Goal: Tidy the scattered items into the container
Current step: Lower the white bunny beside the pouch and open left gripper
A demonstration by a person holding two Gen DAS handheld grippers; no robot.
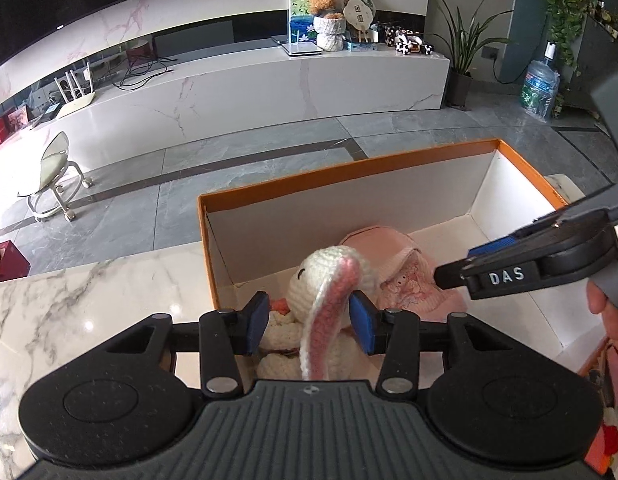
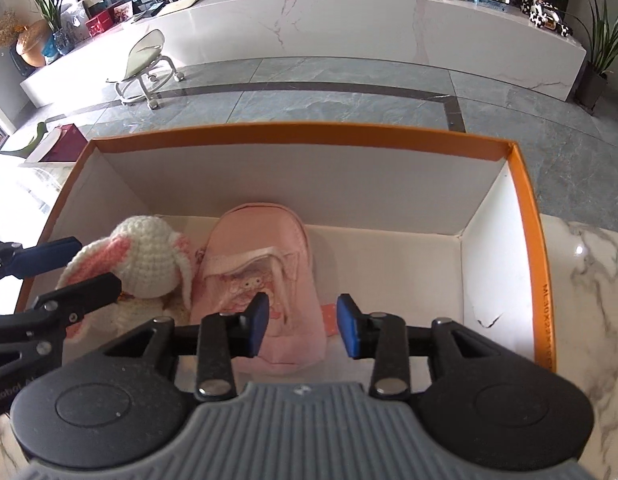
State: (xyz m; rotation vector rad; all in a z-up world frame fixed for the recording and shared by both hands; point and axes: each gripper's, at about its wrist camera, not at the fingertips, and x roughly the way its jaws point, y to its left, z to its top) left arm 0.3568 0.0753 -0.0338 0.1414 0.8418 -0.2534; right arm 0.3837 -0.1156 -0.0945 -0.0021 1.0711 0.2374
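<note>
The crocheted rabbit (image 1: 329, 280) sits inside the orange-rimmed box (image 1: 349, 168), at its left end, with the pink pouch (image 2: 265, 264) lying just beside it on the box floor. Both of these already lie where the task wants them. The box stands on the marble worktop (image 1: 89, 300).

The left hand-held gripper (image 1: 309, 320) is over the rabbit with its blue pads (image 1: 258, 320) set wide on either side. One long pink-lined ear (image 1: 329, 320) droops between them, running back toward the camera, and no pad presses on the toy as far as I can tell.

The right hand-held gripper (image 2: 302, 326) hovers over the near end of the pouch, its jaws wide and empty. The pouch's long axis runs straight away from it toward the far wall.

This fits either a toy just let go or one about to be taken up; the pictures do not settle which. The left hand-held gripper is nearer the rabbit, the right nearer the pouch.
</note>
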